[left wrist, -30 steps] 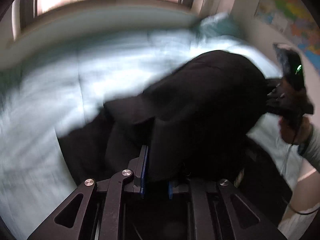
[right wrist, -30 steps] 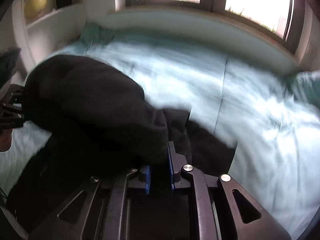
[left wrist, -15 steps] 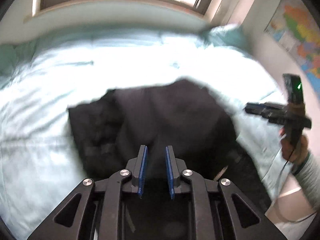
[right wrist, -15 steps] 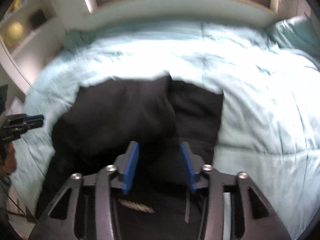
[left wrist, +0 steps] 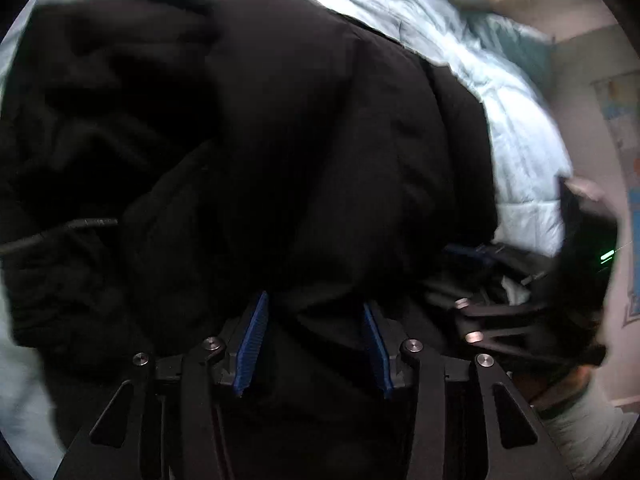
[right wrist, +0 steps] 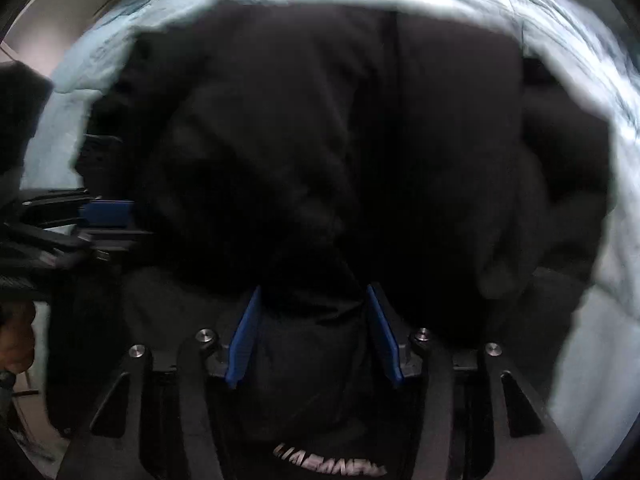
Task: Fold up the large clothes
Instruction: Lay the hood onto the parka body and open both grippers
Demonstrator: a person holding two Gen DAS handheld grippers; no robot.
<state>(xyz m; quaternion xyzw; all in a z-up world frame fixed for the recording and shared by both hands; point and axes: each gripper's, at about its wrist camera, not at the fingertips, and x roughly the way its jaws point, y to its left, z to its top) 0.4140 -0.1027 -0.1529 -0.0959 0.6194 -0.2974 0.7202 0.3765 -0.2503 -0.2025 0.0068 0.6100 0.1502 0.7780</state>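
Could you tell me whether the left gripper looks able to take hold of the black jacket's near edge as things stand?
Probably yes: the left gripper, whose jaws have just been opening, sits right at the black jacket, with a fold bunched between its pads and nothing blocking.

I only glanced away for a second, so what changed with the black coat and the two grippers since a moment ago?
Both grippers let go: a second ago each pinched a coat fold, lifted. The coat dropped onto the bed, and both came down close over it. The left gripper and right gripper have just been opening; fabric bulges between the pads, not visibly pinched. Unchanged: the coat is still on the same pale blue bed.
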